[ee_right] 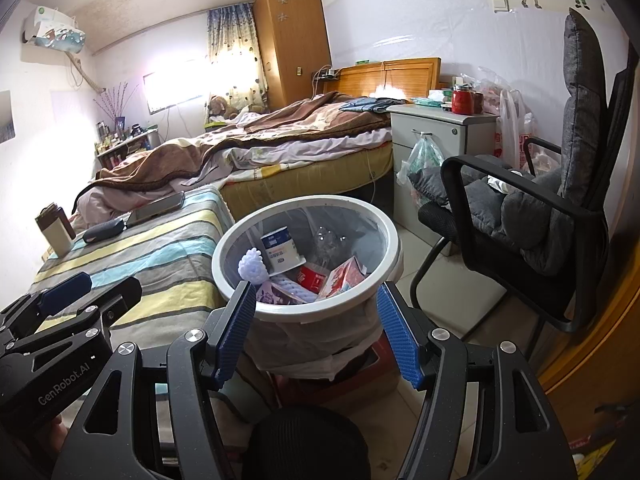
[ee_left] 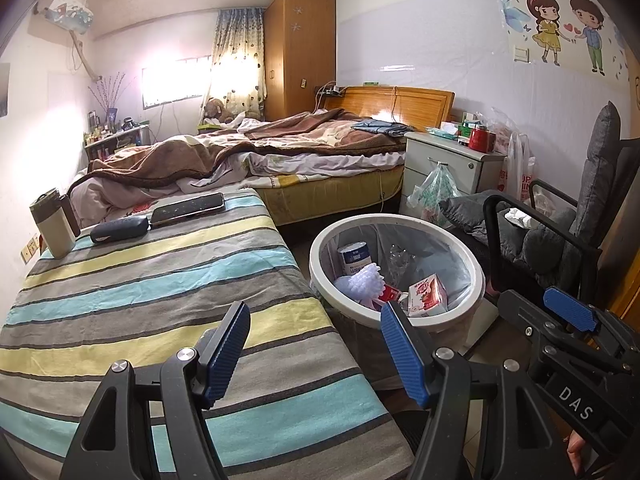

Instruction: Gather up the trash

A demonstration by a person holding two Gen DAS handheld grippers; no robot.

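- While both grippers hang apart and empty, the trash bin [ee_right: 387, 240] stands upright on the floor, mouth facing up, between the striped bench [ee_left: 160, 280] and the black armchair [ee_right: 560, 216].
- Left gripper [ee_left: 316, 354]: fingers [ee_left: 228, 354] released, nothing between them, over the near edge of the striped cloth.
- Right gripper [ee_right: 318, 330]: fingers [ee_right: 236, 328] released, spread to either side of the bin's near rim without touching it.
- Bin contents: white can [ee_right: 280, 250], upright, long axis vertical, against the far wall; red-and-white carton [ee_right: 344, 276], tilted, leaning toward the right wall; white foam net [ee_right: 252, 264], propped at the left rim; small red box [ee_right: 312, 278] lying between can and carton.
- Bench load, far end: phone [ee_left: 188, 208] lying flat, dark case [ee_left: 120, 229] beside it, flask [ee_left: 54, 224] upright at the corner.
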